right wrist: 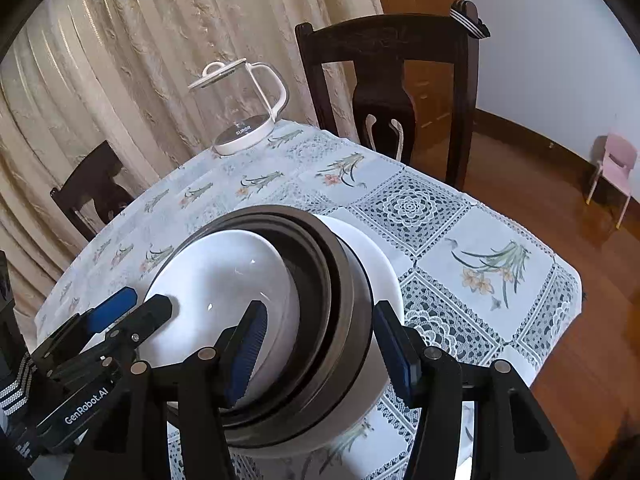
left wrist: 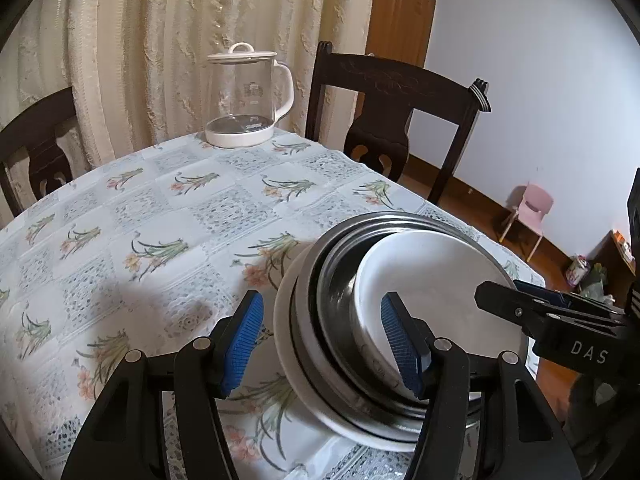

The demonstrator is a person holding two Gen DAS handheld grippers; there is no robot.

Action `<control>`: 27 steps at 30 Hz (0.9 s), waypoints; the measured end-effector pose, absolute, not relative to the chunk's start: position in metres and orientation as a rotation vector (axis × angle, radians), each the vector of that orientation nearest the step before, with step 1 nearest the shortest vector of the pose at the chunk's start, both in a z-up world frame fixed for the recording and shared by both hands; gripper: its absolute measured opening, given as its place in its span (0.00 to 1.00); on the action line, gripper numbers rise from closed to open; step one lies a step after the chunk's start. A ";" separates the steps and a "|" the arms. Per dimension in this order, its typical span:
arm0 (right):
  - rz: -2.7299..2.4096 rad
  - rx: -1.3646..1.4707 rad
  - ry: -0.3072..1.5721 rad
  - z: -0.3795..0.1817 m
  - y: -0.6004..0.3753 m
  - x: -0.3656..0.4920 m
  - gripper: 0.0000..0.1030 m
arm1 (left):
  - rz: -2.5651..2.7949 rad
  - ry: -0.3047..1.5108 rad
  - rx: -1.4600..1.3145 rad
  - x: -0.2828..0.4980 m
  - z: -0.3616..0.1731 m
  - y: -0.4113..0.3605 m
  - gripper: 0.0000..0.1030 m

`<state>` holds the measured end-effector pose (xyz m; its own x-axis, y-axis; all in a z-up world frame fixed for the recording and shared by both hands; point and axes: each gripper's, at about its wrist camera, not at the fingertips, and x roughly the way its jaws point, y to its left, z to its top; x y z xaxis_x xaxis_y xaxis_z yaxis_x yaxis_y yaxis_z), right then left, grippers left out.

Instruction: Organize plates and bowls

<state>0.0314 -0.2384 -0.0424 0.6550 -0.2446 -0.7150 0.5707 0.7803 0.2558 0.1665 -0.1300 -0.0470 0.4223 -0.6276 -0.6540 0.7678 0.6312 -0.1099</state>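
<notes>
Table's got a floral tablecloth (left wrist: 168, 216) with lace squares all over. Glass kettle (left wrist: 246, 98) with a white lid, handle and base stands at about 12 o'clock on the far edge, handle pointing right. A dark wooden chair (left wrist: 394, 112) is tucked in just behind at 1 o'clock, another chair (left wrist: 34, 148) over at 9. Cream curtain (left wrist: 160, 40) fills the back, with a wooden door (left wrist: 404, 12) right of it. Little pink chair (left wrist: 528, 212) against the wall at 3 o'clock, and some stuff on the floor beyond it, maybe bags, too blurry to say.
</notes>
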 end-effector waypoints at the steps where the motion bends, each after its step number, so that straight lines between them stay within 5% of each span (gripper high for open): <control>1: -0.484 0.493 0.718 -0.042 -0.237 0.031 0.57 | -0.880 0.718 0.218 0.167 -0.047 -0.129 0.61; 27: -0.524 0.452 0.738 -0.040 -0.229 0.018 0.64 | -0.883 0.721 0.172 0.169 -0.047 -0.117 0.67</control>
<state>0.0178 -0.2290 -0.0400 0.6241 -0.2863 -0.7270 0.5924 0.7801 0.2013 0.1690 -0.1169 -0.0466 0.4186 -0.6450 -0.6393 0.7555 0.6380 -0.1488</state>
